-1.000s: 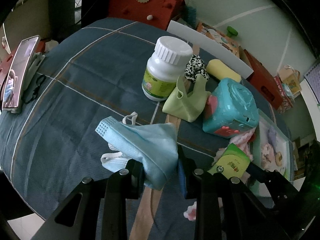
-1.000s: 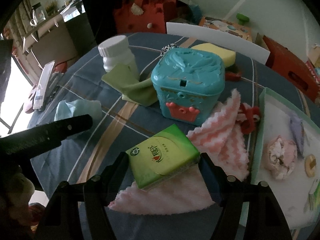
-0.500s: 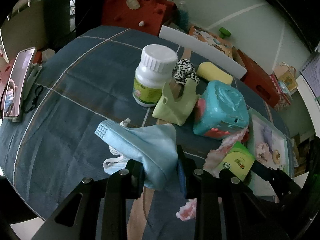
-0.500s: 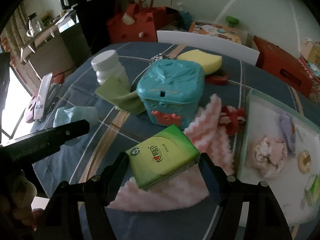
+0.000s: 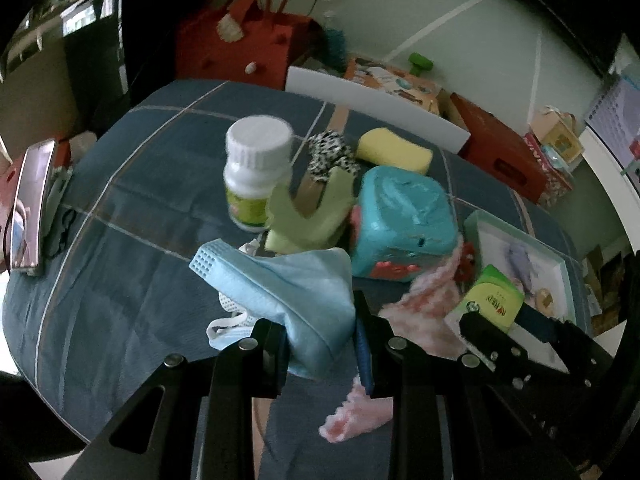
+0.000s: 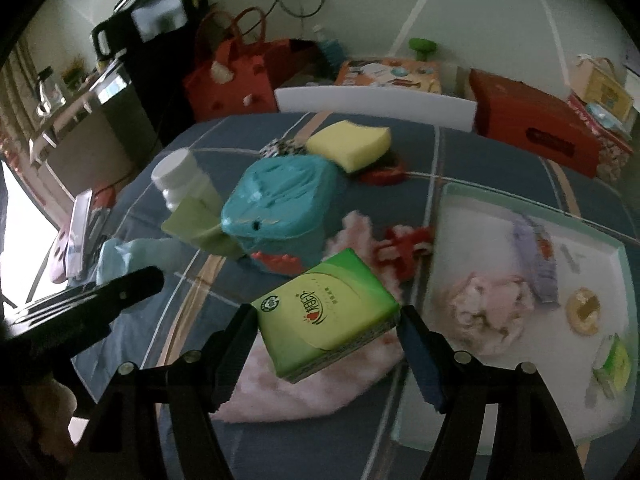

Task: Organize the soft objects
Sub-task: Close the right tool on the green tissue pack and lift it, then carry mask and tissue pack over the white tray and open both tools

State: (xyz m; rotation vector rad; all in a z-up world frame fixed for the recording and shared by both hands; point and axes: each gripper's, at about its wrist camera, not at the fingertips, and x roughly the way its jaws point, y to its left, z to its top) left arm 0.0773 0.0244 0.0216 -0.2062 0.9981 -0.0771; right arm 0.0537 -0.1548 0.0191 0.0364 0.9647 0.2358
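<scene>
My left gripper (image 5: 322, 354) is shut on a light blue face mask (image 5: 296, 284) and holds it above the blue tablecloth. My right gripper (image 6: 326, 334) is shut on a green tissue pack (image 6: 326, 314), raised above a pink cloth (image 6: 304, 384); the pack also shows in the left wrist view (image 5: 494, 302). A pale green tray (image 6: 618, 248) to the right holds a pink scrunchie (image 6: 488, 312) and small items. A yellow sponge (image 6: 350, 144), green cloth (image 5: 308, 216) and spotted scrunchie (image 5: 330, 156) lie on the table.
A teal box (image 6: 276, 212) and a white-capped bottle (image 5: 256, 172) stand mid-table. A red item (image 6: 404, 248) lies by the tray. A phone (image 5: 30, 204) sits at the left edge. A red bag (image 5: 240, 48) and boxes stand behind the table.
Both grippers have lifted and pulled back with their loads; the table objects look smaller and farther. The right gripper has swung right, and more of the tray shows.
</scene>
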